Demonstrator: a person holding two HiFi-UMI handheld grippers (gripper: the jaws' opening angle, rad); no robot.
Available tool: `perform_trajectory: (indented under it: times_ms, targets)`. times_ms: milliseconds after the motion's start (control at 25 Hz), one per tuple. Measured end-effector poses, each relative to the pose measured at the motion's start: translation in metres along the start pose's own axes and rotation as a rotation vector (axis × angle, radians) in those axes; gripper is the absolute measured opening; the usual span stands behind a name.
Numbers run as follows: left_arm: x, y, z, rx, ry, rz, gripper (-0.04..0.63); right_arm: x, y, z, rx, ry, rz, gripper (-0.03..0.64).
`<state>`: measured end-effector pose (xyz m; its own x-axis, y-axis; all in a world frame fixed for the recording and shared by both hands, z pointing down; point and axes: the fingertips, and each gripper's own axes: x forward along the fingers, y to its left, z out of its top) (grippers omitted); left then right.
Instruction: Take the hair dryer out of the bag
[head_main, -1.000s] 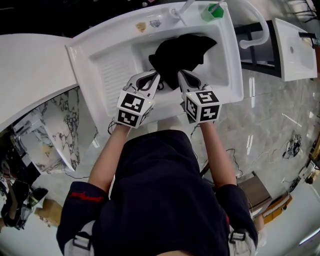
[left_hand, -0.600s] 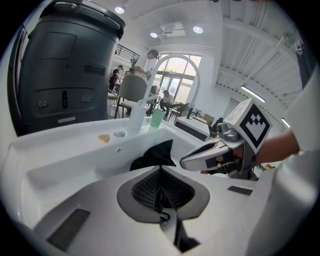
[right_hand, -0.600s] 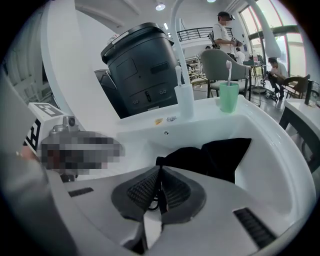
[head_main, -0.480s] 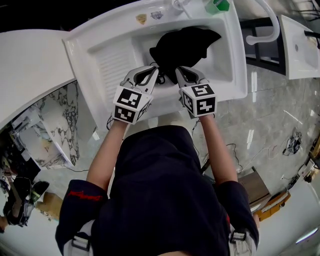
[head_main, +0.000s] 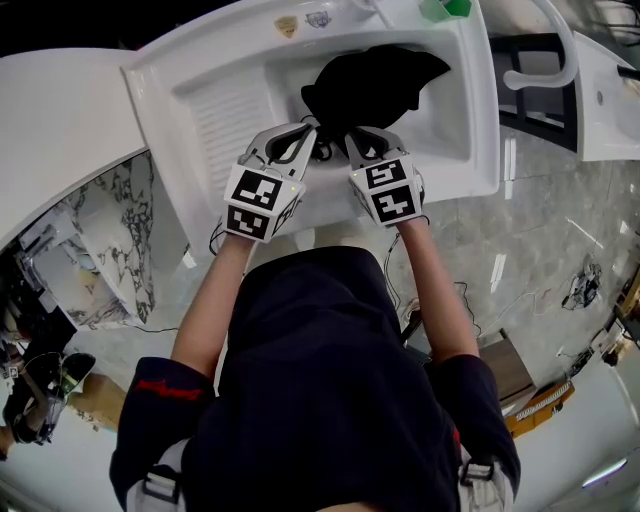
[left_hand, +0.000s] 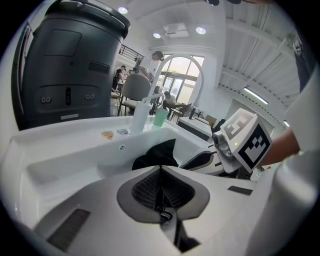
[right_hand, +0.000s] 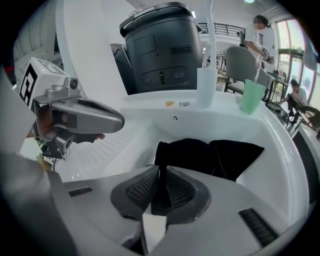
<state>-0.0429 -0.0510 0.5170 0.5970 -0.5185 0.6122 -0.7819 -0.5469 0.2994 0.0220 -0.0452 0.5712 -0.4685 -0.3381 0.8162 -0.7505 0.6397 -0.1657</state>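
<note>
A black bag (head_main: 375, 85) lies crumpled in the basin of a white sink (head_main: 215, 115). Both hand-held grippers meet at its near edge, side by side. The left hand-held gripper (head_main: 312, 128) is closed tight, a thin bit of the bag's edge pinched between its pads. The right hand-held gripper (head_main: 349, 134) is clamped on a fold of black fabric.

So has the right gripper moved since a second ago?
Yes. Against the sink front rim, the right gripper has shifted left, toward the left gripper.
</note>
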Motion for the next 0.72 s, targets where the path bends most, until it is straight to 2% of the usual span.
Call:
perform_trajectory:
  times_ms: [200, 360, 720]
  targets:
    - [0.002, 0.002, -0.004, -0.002, 0.005, 0.010, 0.018, 0.008, 0.002, -0.002, -0.056, 0.021, 0.011, 0.040]
    - [0.001, 0.003, -0.006, -0.004, 0.007, 0.020, 0.018, 0.014, 0.009, -0.007, -0.104, 0.056, 0.034, 0.106]
    - [0.000, 0.009, -0.010, -0.014, 0.014, 0.043, 0.018, 0.028, 0.018, -0.020, -0.213, 0.115, 0.031, 0.160]
